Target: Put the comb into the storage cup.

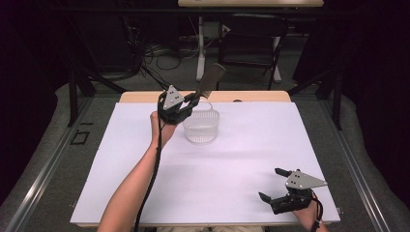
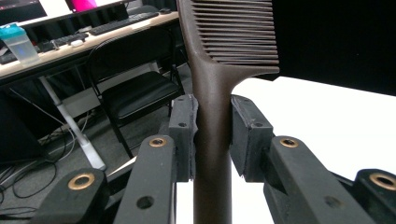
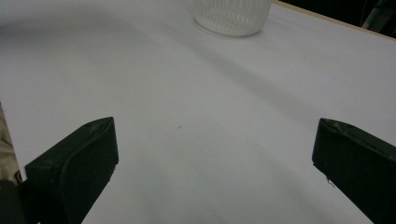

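Note:
My left gripper (image 1: 192,100) is shut on the handle of a dark brown comb (image 1: 210,80), held in the air just left of and above a clear ribbed basket (image 1: 201,126). The comb's toothed end points up and away from the table. In the left gripper view both pads (image 2: 184,125) press on the comb (image 2: 213,98) handle. My right gripper (image 1: 273,184) rests near the table's front right corner with jaws wide open and nothing between them. The right gripper view looks past its gripper (image 3: 215,154) over bare white table to the basket (image 3: 232,16) far ahead.
The white table (image 1: 217,179) has a wooden strip along its far edge. Beyond it stand a black folding chair (image 1: 251,43), a desk leg and cables on the floor. The left gripper view has a desk with keyboards and a bottle (image 2: 21,44).

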Available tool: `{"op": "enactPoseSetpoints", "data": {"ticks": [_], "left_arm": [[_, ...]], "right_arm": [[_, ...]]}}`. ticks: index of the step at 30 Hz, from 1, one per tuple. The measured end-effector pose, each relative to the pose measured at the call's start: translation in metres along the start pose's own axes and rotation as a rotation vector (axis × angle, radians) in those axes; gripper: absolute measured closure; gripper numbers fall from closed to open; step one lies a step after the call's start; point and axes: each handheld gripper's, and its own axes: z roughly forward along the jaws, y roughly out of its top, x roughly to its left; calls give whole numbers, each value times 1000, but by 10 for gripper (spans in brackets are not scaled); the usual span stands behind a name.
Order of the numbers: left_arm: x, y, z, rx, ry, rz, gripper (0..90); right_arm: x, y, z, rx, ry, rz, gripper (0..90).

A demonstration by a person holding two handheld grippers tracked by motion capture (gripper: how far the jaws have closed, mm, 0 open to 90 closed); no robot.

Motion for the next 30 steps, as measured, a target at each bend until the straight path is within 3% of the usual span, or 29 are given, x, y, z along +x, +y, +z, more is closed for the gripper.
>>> {"op": "enactPoseSetpoints", "data": {"ticks": [15, 30], "left_arm": [[-3, -3, 9, 2, -15, 44, 718], [-4, -6, 15, 11, -26, 63, 717]], "right_arm": [[0, 0, 0, 1, 0, -1, 0], [0, 0, -1, 1, 1, -1, 0]]}}
